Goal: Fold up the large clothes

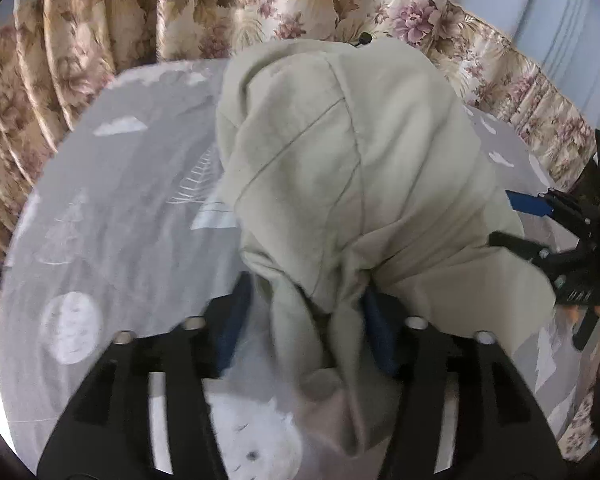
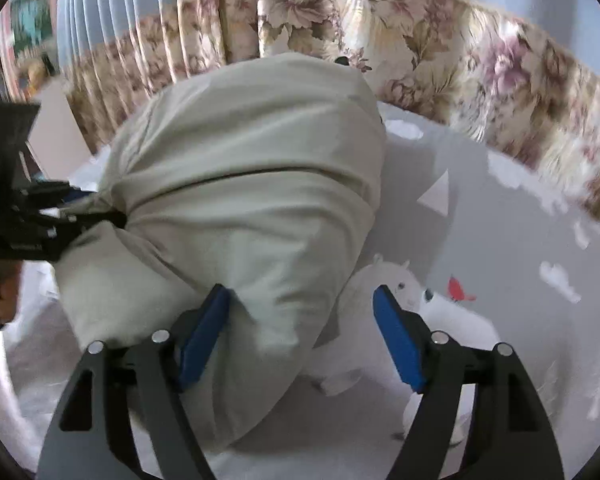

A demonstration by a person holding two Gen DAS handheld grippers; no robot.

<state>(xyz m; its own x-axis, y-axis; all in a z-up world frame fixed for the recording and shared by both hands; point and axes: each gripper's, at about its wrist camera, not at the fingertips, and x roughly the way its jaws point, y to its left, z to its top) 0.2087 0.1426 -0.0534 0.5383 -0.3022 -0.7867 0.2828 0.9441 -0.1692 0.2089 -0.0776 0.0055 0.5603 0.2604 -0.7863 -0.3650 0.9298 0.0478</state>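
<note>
- Garment (image 1: 340, 168): pale beige, large, bunched and lifted in a hump above the grey printed bed sheet (image 1: 112, 208); a small black toggle at its top.
- Left gripper (image 1: 306, 322): I have it clenched on a gathered bunch of the cloth, folds hanging between the blue pads.
- Right gripper (image 2: 302, 338): I see it spread wide; cloth lies against its left pad only, nothing pinched.
- Handling, my judgement: soft, limp, fairly bulky, not fragile; likely to sag and slide. Best taken at a seam or hem edge.
- Floral curtain (image 2: 420, 48) behind.
</note>
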